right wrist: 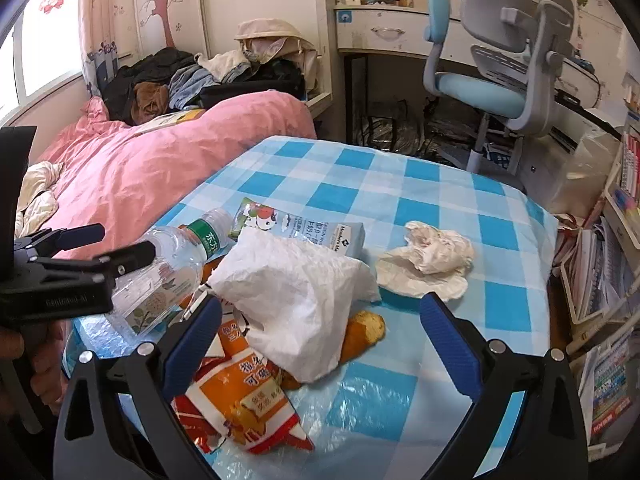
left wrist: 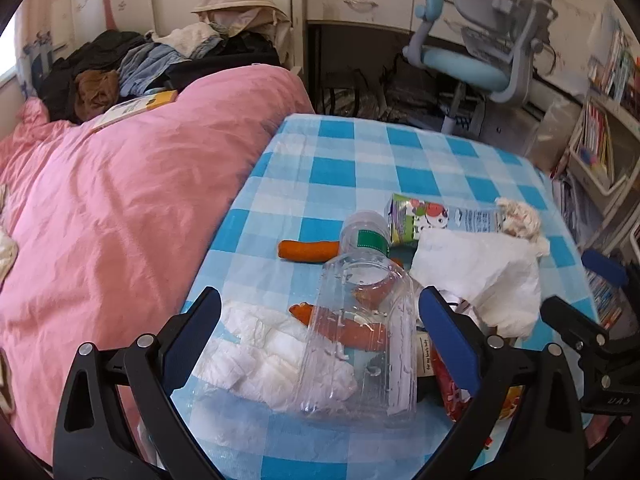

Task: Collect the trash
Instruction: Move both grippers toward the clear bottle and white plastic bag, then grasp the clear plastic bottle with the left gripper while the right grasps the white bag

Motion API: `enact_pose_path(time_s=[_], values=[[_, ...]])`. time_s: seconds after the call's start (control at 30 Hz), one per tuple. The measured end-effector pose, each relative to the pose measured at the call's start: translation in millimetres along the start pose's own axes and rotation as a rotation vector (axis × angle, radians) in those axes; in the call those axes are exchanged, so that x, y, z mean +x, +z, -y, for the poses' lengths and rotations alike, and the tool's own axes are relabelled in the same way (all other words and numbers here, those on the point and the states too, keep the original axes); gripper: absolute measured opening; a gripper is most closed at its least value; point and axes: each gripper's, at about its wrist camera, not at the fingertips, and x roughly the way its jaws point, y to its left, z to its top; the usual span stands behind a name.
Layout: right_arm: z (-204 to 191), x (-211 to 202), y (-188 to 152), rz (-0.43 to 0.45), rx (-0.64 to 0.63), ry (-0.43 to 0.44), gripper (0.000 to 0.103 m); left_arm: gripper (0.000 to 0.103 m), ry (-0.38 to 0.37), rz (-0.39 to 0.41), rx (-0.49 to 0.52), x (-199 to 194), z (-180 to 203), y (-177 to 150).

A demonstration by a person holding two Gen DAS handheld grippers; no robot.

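Observation:
My left gripper (left wrist: 320,332) is open astride a clear plastic bottle (left wrist: 360,320) that lies on the blue checked tablecloth (left wrist: 360,160). Under the bottle are a white tissue (left wrist: 260,356) and an orange sausage-like piece (left wrist: 352,332); a second one (left wrist: 308,250) lies beyond. In the right wrist view my right gripper (right wrist: 320,340) stands open around a crumpled white paper (right wrist: 296,300), an orange snack wrapper (right wrist: 244,392) and a bread-like piece (right wrist: 364,332). The bottle (right wrist: 168,272) and left gripper (right wrist: 124,242) show at the left.
A flattened milk carton (right wrist: 300,226) and a wadded tissue (right wrist: 428,264) lie farther back on the table. A bed with a pink duvet (left wrist: 120,220) borders the table's left side. Behind stand a blue desk chair (right wrist: 492,80), a desk and bookshelves (right wrist: 616,240).

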Motion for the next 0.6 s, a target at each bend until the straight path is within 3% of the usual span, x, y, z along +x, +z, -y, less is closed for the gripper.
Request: enact_pose_path(time_s=[0.13, 0.27, 0.33, 0.37, 0.4, 0.47, 0.53, 0.6], values=[[5, 11, 3, -0.018, 0.015, 0.003, 0.094, 0.096, 0.031, -0.006, 0.044, 5, 10, 0], [10, 26, 6, -0.055, 0.052, 0.034, 0.082, 0.094, 0.057, -0.033, 0.083, 13, 14, 2], [12, 34, 6, -0.084, 0.073, 0.058, 0.074, 0.083, 0.036, -0.046, 0.092, 15, 16, 2], [13, 37, 6, -0.098, 0.086, 0.082, 0.065, 0.077, 0.017, -0.054, 0.094, 16, 17, 2], [13, 37, 5, -0.106, 0.095, 0.104, 0.047, 0.062, -0.008, -0.068, 0.097, 17, 19, 2], [14, 36, 4, -0.113, 0.112, 0.156, 0.021, 0.056, -0.02, -0.072, 0.101, 18, 20, 1], [14, 29, 5, -0.095, 0.12, 0.179, 0.011, 0.055, -0.022, -0.065, 0.096, 15, 20, 1], [14, 18, 6, -0.06, 0.121, 0.186, 0.007, 0.054, -0.03, -0.049, 0.066, 9, 15, 2]])
